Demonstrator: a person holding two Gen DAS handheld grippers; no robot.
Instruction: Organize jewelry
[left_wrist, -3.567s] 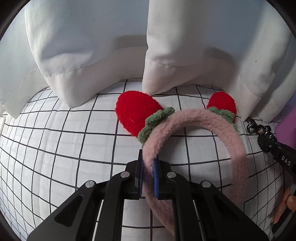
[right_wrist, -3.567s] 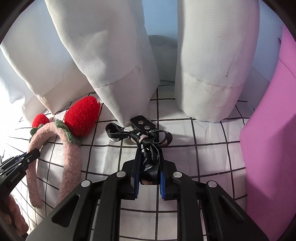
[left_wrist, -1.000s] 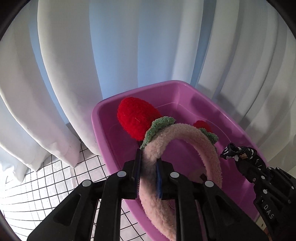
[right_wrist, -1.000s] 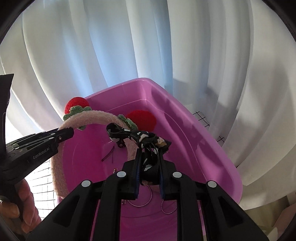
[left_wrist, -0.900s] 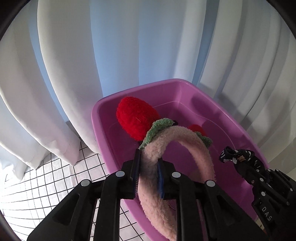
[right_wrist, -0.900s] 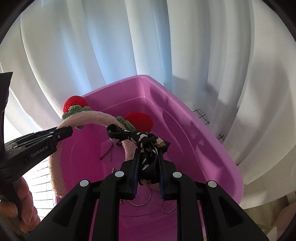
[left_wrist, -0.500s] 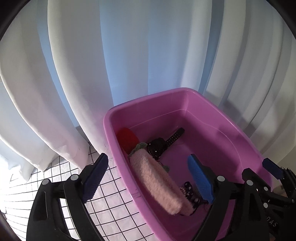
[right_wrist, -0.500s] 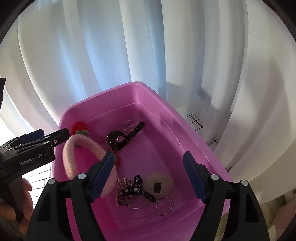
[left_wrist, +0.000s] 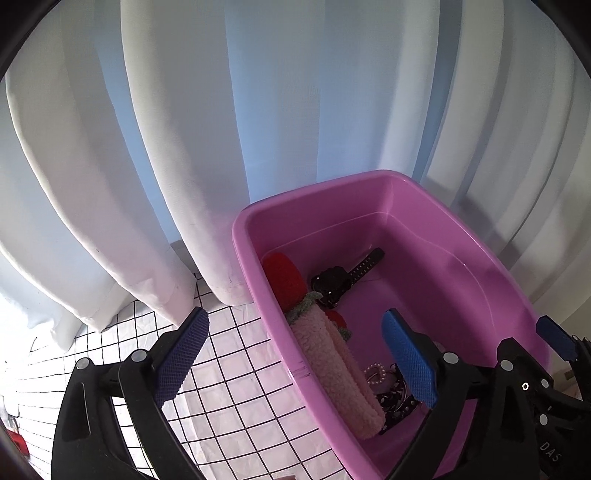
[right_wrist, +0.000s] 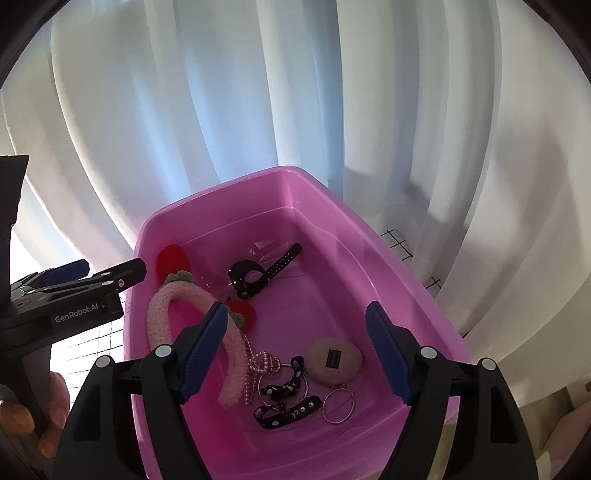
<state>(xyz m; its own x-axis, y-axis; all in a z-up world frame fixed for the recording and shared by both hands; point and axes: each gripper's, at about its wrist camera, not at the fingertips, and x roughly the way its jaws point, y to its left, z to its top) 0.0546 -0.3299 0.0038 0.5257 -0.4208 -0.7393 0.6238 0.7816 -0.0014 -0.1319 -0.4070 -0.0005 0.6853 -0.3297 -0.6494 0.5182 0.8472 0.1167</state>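
Seen from the left wrist, the left gripper (left_wrist: 295, 354) hangs spread wide and empty above the near corner of the pink tub (left_wrist: 369, 181), which stands on a grid-patterned cloth (left_wrist: 236, 387) before white curtains (left_wrist: 184, 110). The fuzzy pink headband (left_wrist: 332, 365) lies inside along the tub's wall at 6 o'clock, its red strawberry ear (left_wrist: 282, 275) toward 12, a black watch (left_wrist: 334, 282) just beyond.

From the right wrist, the right gripper (right_wrist: 295, 347) likewise stands released, holding nothing, over the tub (right_wrist: 288, 171). On the floor at 6 o'clock cluster a pearl strand (right_wrist: 262, 362), a black spotted bow (right_wrist: 284, 402), a metal ring (right_wrist: 339, 404) and a beige puff (right_wrist: 334, 356); the watch (right_wrist: 251, 275) sits at 12, the headband (right_wrist: 162, 314) at 9.

The headband looks light and soft over a springy core, best pinched on its band. Pearls and ring look slippery, likely to need an edge grip.
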